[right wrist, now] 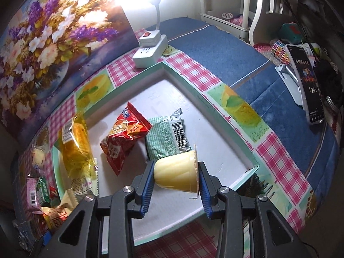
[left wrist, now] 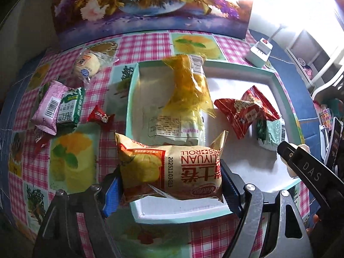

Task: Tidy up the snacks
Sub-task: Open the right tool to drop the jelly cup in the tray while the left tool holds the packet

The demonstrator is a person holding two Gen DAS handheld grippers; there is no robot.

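Snacks lie on a checked pink tablecloth point(left wrist: 146, 45) over the surface, around and inside a shallow white tray point(left wrist: 247, 73) with a mint-green rim.

From the left wrist view, the left gripper point(left wrist: 169, 178) has its jaws closed on a tan Swiss roll packet point(left wrist: 172, 172), gripped by its two ends, blue pads pressing each side. The packet hangs over the tray's near left corner. Inside the tray lie a long yellow wrapped snack point(left wrist: 189, 90), a red packet point(left wrist: 247, 111) and a green-and-white packet point(left wrist: 271, 133) tucked against it. Left of the tray, on the cloth, sit a round bun in clear wrap point(left wrist: 88, 66), a pink packet point(left wrist: 49, 107) touching a green packet point(left wrist: 72, 107), and a small red candy point(left wrist: 100, 117).

From the right wrist view, the right gripper point(right wrist: 176, 176) has its jaws closed on a pale yellow jelly cup point(right wrist: 176, 176) lying on its side, held over the tray just beside the green-and-white packet. A flower painting point(right wrist: 43, 43), a white power strip point(right wrist: 150, 51) and a phone on a stand point(right wrist: 307, 86) stand beyond the tray.
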